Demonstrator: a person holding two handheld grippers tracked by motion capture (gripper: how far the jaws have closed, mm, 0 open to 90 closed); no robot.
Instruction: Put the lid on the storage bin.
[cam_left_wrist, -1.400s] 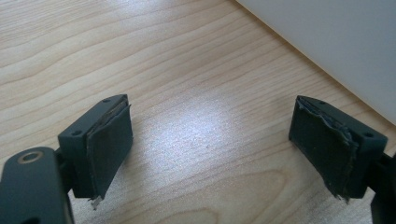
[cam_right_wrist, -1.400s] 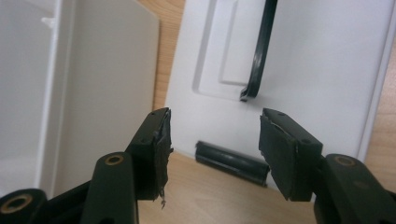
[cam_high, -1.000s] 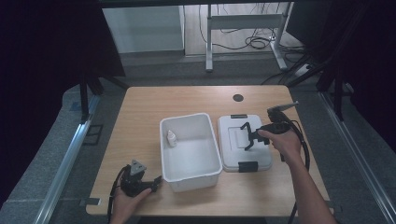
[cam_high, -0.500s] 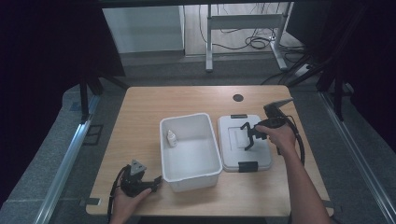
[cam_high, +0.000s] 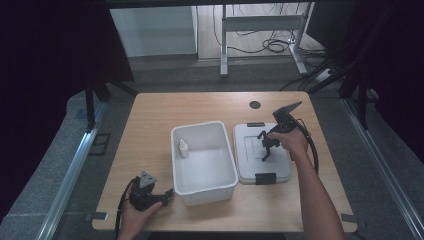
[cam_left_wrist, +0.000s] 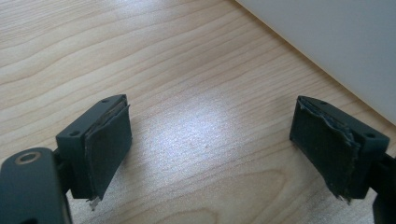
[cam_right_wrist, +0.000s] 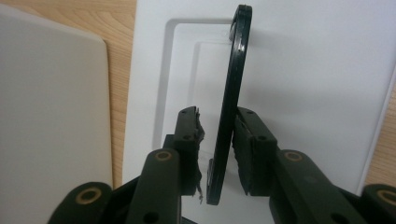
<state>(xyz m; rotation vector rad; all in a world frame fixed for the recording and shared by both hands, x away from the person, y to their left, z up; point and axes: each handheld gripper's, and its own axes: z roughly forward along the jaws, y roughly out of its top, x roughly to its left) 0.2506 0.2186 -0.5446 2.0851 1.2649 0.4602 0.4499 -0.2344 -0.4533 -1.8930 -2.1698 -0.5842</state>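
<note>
So here's where I'm at. Left to right on the counter (cam_high: 150, 125): my left tongs (cam_high: 167, 191) are parked near the front left corner, just beside the front of the white bin (cam_high: 202, 187). In the left gripper view the left tongs are spread wide with nothing between the pads (cam_left_wrist: 109, 144), just bare wood under them and the bin's wall off to one side. They're idle, basically.

The bin sits mid-counter, open on top, with a little white bottle (cam_high: 183, 148) standing against its left inner wall. Right beside the bin lies the lid (cam_high: 250, 165), flat on the counter toward the right edge, black clips at its front and back edges.

The right tongs (cam_high: 266, 148) are over the lid, and the right gripper view shows them nearly closed around the lid's black handle (cam_right_wrist: 231, 107), which stands up on edge between the pads. One pad looks like it's touching it; there's a sliver of daylight at the other, so I'd call it narrow and just about gripping, not fully clamped yet.

My read: the step is grabbing the lid by that handle to get it onto the bin. To do it well I'd finish the squeeze low on the handle, near its middle, so the lid hangs level, lift straight up, and clear the bin's rim before moving across. Grab off-centre and the lid will probably swing.
</note>
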